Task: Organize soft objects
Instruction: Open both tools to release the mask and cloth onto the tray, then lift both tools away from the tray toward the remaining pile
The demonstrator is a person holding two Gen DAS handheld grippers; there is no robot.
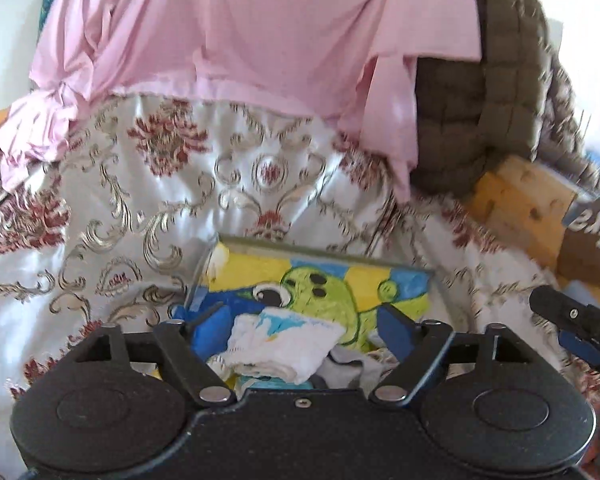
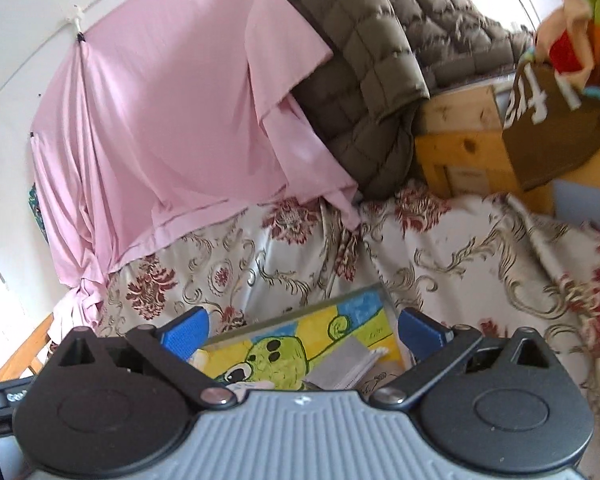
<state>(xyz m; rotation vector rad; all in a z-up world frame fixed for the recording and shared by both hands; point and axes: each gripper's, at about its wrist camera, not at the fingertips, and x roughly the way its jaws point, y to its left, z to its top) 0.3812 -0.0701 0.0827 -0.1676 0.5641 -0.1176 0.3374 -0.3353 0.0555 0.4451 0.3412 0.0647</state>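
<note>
From the left wrist I see a folded white cloth with pale blue marks lying between the spread blue pads of the left gripper, untouched by either pad; the right wrist view doesn't show that cloth, only a folded grey-white piece at 5 o'clock inside the box. Right gripper is spread too, pinching nothing, hanging over the same box. Box is clear-walled with a green cartoon creature on yellow and blue; more small greyish fabric sits just beside the white cloth. Around: floral cream-and-red bedspread under everything, pink sheet at 12 o'clock, brown quilted jacket at 1 o'clock, wooden crate and lettered brown bag at 2 o'clock. Nothing blocks the box.
</note>
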